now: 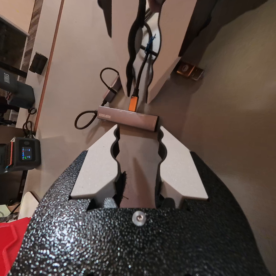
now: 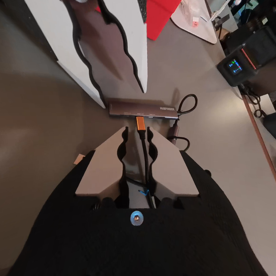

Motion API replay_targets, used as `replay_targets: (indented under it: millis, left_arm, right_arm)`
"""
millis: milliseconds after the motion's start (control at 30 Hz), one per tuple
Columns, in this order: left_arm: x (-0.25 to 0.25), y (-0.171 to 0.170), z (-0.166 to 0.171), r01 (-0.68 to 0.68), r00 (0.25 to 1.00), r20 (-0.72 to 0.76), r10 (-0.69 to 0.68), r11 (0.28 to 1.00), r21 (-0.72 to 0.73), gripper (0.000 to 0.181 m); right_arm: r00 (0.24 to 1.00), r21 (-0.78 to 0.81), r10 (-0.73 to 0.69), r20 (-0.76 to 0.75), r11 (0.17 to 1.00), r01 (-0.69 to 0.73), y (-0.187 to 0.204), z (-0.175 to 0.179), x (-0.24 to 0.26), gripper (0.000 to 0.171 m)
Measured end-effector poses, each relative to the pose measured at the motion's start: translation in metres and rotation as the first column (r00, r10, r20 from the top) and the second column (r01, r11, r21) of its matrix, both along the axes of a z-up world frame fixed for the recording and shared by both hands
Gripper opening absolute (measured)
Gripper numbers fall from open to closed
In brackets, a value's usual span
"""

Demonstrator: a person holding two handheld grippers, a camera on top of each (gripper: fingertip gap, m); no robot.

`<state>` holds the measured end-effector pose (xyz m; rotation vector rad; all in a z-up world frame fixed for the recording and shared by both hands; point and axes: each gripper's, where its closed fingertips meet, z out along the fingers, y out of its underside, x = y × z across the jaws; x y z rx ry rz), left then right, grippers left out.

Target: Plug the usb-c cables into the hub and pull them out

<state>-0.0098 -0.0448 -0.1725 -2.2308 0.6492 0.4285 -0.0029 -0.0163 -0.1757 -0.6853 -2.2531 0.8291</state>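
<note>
Grippers face each other across the plugged hub

Jaws of the left gripper [image 1: 138, 128] are spread wide and hold nothing; the fingertips stop just short of the grey USB-C hub [image 1: 128, 118], which lies on the table [image 1: 224, 149] at 12 o'clock from them. Whether they touch its near edge, I cannot tell.

The right gripper [image 2: 137, 128] has its jaws also apart, but narrower. The black cable [image 2: 144, 150] runs between the fingers, and its orange plug [image 2: 140, 123] sits in the middle port of the hub [image 2: 141, 108], at 12 o'clock from the tips. The pads do not press the cable or the plug.

The right wrist view shows the ports side of the hub, with a free port at each side of the plug, and a blue tie [image 2: 144, 192] on the cable deep between the fingers. The left wrist view shows the hub's back side, and a brown-gold small object [image 1: 189, 71] at 1 o'clock, behind the right gripper [image 1: 137, 95]. Both views show the hub's own looped cord [image 1: 85, 119] and a black device with a lit screen [image 1: 26, 153].
</note>
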Motion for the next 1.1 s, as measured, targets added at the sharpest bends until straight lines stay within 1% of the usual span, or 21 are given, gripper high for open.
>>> replay_targets:
  millis: [33,100,200,267,367,433,500,600,667,700,733,767,800,833,867,933,1000,1067,1100]
  left_arm:
    - [0.0,0.0,0.0,0.001,1.0,-0.002,-0.001,1.0,0.0,0.049]
    - [-0.001,0.001,0.0,0.002,1.0,-0.006,-0.002,1.0,-0.003,0.049]
    - [-0.003,0.001,0.0,-0.001,1.0,-0.021,0.001,1.0,0.001,0.052]
    - [-0.009,0.004,0.005,-0.01,0.998,-0.067,0.013,0.999,0.04,0.063]
    - [-0.014,0.006,0.019,0.008,0.985,-0.174,0.013,0.993,0.12,0.079]
    - [-0.015,0.007,0.023,0.032,0.97,-0.241,0.004,0.989,0.145,0.08]
    - [-0.015,0.008,0.021,0.058,0.956,-0.293,-0.017,0.989,0.133,0.074]
    - [-0.015,0.013,0.012,0.096,0.927,-0.371,-0.058,0.992,0.085,0.058]
    - [-0.012,0.016,0.004,0.113,0.911,-0.404,-0.084,0.992,0.048,0.042]
    - [-0.013,0.019,0.001,0.114,0.895,-0.437,-0.088,0.993,0.035,0.03]
    - [-0.016,0.021,0.004,0.112,0.864,-0.497,-0.077,0.993,0.041,0.019]
    - [-0.017,0.022,0.007,0.119,0.83,-0.553,-0.073,0.992,0.047,0.013]
    - [-0.02,0.024,0.01,0.104,0.809,-0.586,-0.048,0.993,0.062,0.011]
    - [-0.022,0.025,0.015,0.088,0.802,-0.597,-0.016,0.992,0.092,0.008]
    - [-0.022,0.025,0.018,0.074,0.812,-0.584,0.003,0.991,0.109,0.007]
    - [-0.027,0.023,0.02,0.034,0.853,-0.52,0.05,0.988,0.151,0.007]
    - [-0.034,0.018,0.021,-0.004,0.875,-0.474,0.095,0.982,0.188,0.007]
    - [-0.042,0.014,0.022,-0.039,0.887,-0.443,0.133,0.976,0.214,0.007]
    - [-0.043,0.012,0.022,-0.045,0.893,-0.427,0.141,0.973,0.227,0.007]
  right_arm:
    - [1.0,0.004,-0.005,0.007,1.0,0.005,0.0,-0.001,-0.001,0.021]
    - [1.0,0.02,-0.013,-0.005,1.0,0.014,0.002,-0.002,-0.004,0.011]
    - [0.999,-0.035,-0.033,0.02,0.999,0.034,0.003,0.001,-0.006,0.01]
    - [0.998,-0.122,-0.048,0.041,0.991,0.053,0.003,0.007,-0.008,0.01]
    - [0.994,-0.285,-0.059,0.09,0.955,0.083,0.004,0.017,-0.008,0.01]
    - [0.992,-0.347,-0.058,0.116,0.933,0.095,0.006,0.02,-0.008,0.009]
    - [0.991,-0.367,-0.054,0.126,0.925,0.097,0.006,0.021,-0.007,0.009]
    - [0.99,-0.381,-0.036,0.137,0.921,0.086,0.003,0.02,-0.006,0.009]
    - [0.989,-0.404,-0.029,0.147,0.911,0.087,0.002,0.021,-0.005,0.009]
    - [0.988,-0.415,-0.028,0.151,0.905,0.089,0.002,0.021,-0.005,0.009]
    - [0.988,-0.422,-0.032,0.154,0.902,0.095,0.002,0.02,-0.006,0.009]
    - [0.988,-0.427,-0.04,0.152,0.899,0.102,0.003,0.019,-0.008,0.009]
    - [0.99,-0.446,-0.048,0.129,0.889,0.101,0.004,0.022,-0.01,0.009]
    - [0.994,-0.463,-0.054,0.096,0.882,0.092,0.005,0.028,-0.011,0.009]
    - [0.996,-0.471,-0.067,0.063,0.877,0.088,0.009,0.036,-0.011,0.012]
    - [0.992,-0.475,-0.123,-0.013,0.874,0.102,0.024,0.053,-0.01,0.017]
    - [0.972,-0.421,-0.221,-0.076,0.891,0.169,0.051,0.061,-0.008,0.023]
    - [0.957,-0.314,-0.276,-0.084,0.919,0.237,0.075,0.053,-0.002,0.028]
    - [0.955,-0.263,-0.288,-0.07,0.929,0.261,0.083,0.045,0.001,0.028]
